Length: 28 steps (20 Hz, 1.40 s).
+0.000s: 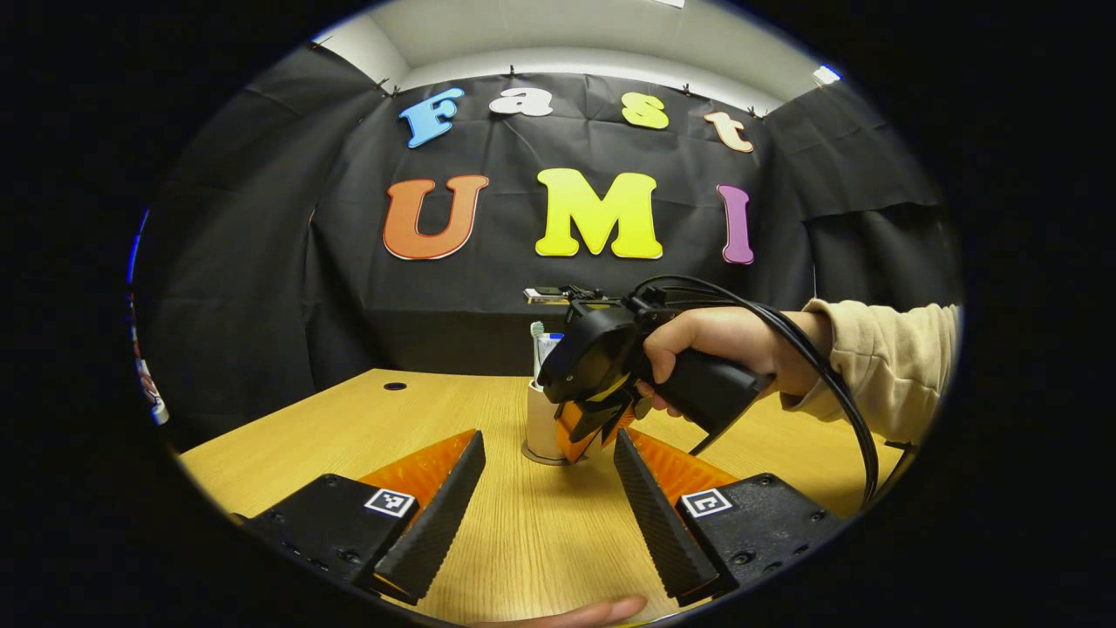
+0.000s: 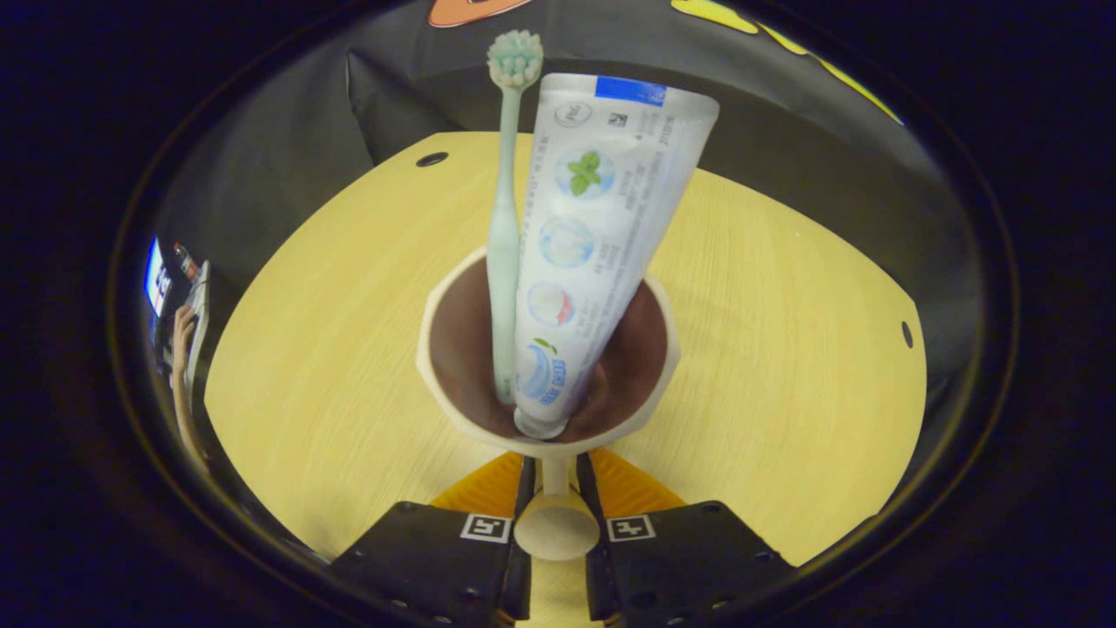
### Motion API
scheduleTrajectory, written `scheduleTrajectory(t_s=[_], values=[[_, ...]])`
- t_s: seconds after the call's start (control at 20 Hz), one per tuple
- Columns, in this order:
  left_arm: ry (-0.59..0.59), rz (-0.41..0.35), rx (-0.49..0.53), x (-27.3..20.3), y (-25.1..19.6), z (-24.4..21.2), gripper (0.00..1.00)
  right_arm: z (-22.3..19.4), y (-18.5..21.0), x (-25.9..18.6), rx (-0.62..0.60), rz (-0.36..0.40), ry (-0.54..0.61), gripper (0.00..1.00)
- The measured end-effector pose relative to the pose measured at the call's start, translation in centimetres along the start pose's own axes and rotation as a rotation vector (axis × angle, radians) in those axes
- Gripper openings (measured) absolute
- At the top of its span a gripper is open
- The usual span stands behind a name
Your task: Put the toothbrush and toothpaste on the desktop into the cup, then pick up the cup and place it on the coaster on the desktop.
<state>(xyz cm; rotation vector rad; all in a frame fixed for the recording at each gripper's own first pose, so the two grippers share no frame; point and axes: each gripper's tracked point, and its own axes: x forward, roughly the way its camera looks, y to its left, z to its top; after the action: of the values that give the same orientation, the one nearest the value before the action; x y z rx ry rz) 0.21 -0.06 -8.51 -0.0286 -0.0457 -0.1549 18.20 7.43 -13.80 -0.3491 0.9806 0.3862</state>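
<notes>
A pale cup (image 2: 433, 349) with a brown inside holds a mint-green toothbrush (image 2: 504, 253) and a white toothpaste tube (image 2: 602, 218), both standing up and leaning back. My right gripper (image 2: 555, 515) is shut on the cup's handle (image 2: 555, 529). In the left gripper view the cup (image 1: 539, 423) stands mid-table on what looks like a thin round coaster (image 1: 533, 456). The toothbrush (image 1: 537, 330) and toothpaste (image 1: 549, 345) poke out above. The right gripper (image 1: 593, 420), held by a hand (image 1: 724, 340), is at the cup's side. My left gripper (image 1: 547, 440) is open and empty, well short of the cup.
The wooden table (image 1: 349, 419) has small cable holes (image 1: 395, 385) (image 2: 432, 159) (image 2: 907, 334). A small device (image 1: 549, 295) sits on the ledge by the back wall. A fingertip (image 1: 593, 610) shows below my left gripper. Black cloth walls enclose the table.
</notes>
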Motion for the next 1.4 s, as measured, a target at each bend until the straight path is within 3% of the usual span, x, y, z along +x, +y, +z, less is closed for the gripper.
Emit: scheduleTrajectory(t_s=[0.15, 0.2, 0.35, 0.45, 0.8, 1.0, 1.1, 1.4], values=[[0.011, 0.004, -0.005, 0.0, 0.0, -0.3, 0.95, 1.0, 0.4, -2.5, -0.008, 0.028, -0.079, 0.30], [0.014, 0.009, -0.003, 0.1, 0.0, -0.3, 0.95, 1.4, 0.1, -3.5, -0.017, 0.014, -0.119, 0.47], [0.015, 0.012, -0.007, 0.4, 0.0, -0.3, 0.95, 2.0, -0.8, -6.2, -0.011, -0.022, -0.247, 0.80], [0.028, 0.022, -0.006, 0.8, 0.1, -0.4, 0.95, 1.8, -1.3, -7.9, 0.011, -0.032, -0.308, 0.88], [0.018, 0.066, 0.034, 1.9, 0.8, 1.5, 0.95, -0.6, -4.9, -15.0, 0.082, -0.093, -0.581, 0.91], [0.026, 0.066, -0.001, 2.6, 0.8, 2.3, 0.95, -4.9, -8.7, -18.0, 0.156, -0.176, -0.718, 0.99], [0.022, 0.082, 0.008, 2.8, 0.8, 3.0, 0.95, -7.0, -10.8, -19.5, 0.197, -0.213, -0.780, 0.96], [0.037, 0.079, 0.015, 2.9, -1.4, 3.4, 0.95, -12.7, -16.0, -22.9, 0.216, -0.339, -0.876, 0.96]])
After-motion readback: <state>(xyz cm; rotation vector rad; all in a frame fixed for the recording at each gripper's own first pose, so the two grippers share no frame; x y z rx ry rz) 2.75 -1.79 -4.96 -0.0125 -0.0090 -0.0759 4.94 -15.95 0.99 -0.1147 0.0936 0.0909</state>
